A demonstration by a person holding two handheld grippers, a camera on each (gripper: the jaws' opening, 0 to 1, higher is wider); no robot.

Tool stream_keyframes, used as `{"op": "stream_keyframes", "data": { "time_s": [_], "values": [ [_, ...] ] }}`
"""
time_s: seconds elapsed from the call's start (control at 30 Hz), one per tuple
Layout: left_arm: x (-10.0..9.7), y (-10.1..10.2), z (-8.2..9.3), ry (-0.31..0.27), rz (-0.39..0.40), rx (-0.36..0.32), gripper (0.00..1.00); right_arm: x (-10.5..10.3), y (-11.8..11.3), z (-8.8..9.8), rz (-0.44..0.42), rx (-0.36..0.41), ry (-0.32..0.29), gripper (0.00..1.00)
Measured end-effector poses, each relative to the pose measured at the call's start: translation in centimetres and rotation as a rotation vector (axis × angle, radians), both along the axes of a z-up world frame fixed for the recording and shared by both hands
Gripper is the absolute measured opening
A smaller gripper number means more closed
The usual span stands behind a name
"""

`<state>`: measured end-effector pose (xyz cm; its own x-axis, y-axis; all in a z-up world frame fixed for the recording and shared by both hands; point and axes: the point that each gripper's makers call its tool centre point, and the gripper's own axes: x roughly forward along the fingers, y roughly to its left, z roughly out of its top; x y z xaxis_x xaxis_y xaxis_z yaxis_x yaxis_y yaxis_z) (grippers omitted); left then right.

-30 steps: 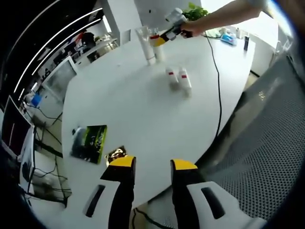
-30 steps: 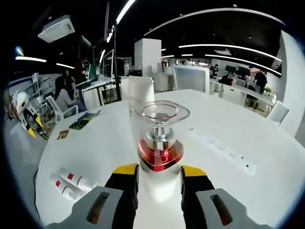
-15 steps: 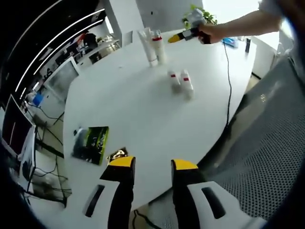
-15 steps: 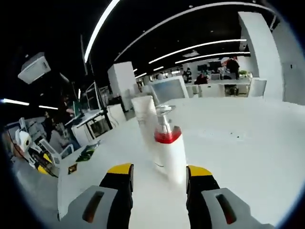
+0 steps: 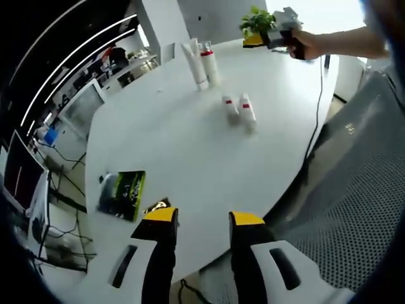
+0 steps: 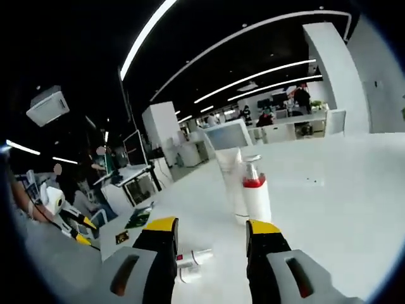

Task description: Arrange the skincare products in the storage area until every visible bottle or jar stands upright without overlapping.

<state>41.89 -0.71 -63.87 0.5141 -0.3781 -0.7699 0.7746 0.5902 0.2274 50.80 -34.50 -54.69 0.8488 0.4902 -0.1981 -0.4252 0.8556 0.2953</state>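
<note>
White table [image 5: 190,152] in an open office with ceiling strip lights; two bottles [image 5: 239,109] lie flat, both grippers' jaws parted, empty

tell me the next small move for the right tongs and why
Probably lower the right tongs, which look open and empty, toward the two small bottles lying on their sides on the table, and close on one to stand it up. The tube and the red-collared bottle already stand upright beside each other.
</note>
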Motion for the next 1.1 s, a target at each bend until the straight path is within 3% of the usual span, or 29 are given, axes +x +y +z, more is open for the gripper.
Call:
{"op": "stream_keyframes", "data": {
  "time_s": [0.17,0.37,0.47,0.67,0.77,0.83,0.87,0.9,0.97,1.03,1.1],
  "values": [
    [0.0,-0.1,0.1,-0.004,0.001,-0.003,0.30,-3.4,3.0,2.6,0.054,0.002,-0.041,0.36],
    [0.0,-0.2,0.2,-0.011,0.000,-0.002,0.31,-6.1,4.9,4.1,0.073,0.019,-0.069,0.36],
    [0.0,-0.1,0.1,-0.007,0.009,0.008,0.33,-7.4,5.3,3.1,0.089,-0.037,-0.051,0.36],
    [-0.4,-0.4,-0.4,0.013,-0.016,0.031,0.36,-9.3,5.6,3.0,0.097,-0.044,-0.044,0.37],
    [-0.4,-0.6,-0.4,0.026,-0.014,0.032,0.40,-10.1,5.8,2.5,0.105,-0.108,-0.033,0.37],
    [-0.3,-1.3,0.0,0.010,-0.022,0.013,0.45,-10.8,5.7,1.0,0.109,-0.192,0.030,0.36],
    [0.2,-1.8,0.6,-0.030,-0.038,-0.009,0.48,-11.2,5.8,0.4,0.124,-0.225,0.054,0.36],
    [0.2,-2.4,1.0,-0.037,-0.053,-0.030,0.51,-11.4,5.9,0.2,0.131,-0.236,0.054,0.35],
    [0.3,-2.2,0.8,-0.019,-0.058,-0.010,0.57,-11.7,6.4,0.4,0.126,-0.230,0.024,0.36],
    [0.7,-1.9,0.3,0.021,-0.058,0.074,0.65,-12.0,6.5,0.1,0.117,-0.223,0.046,0.36],
    [1.5,-3.4,0.6,-0.001,-0.079,0.052,0.69,-12.4,6.8,0.0,0.112,-0.211,0.050,0.37]
  ]
}}
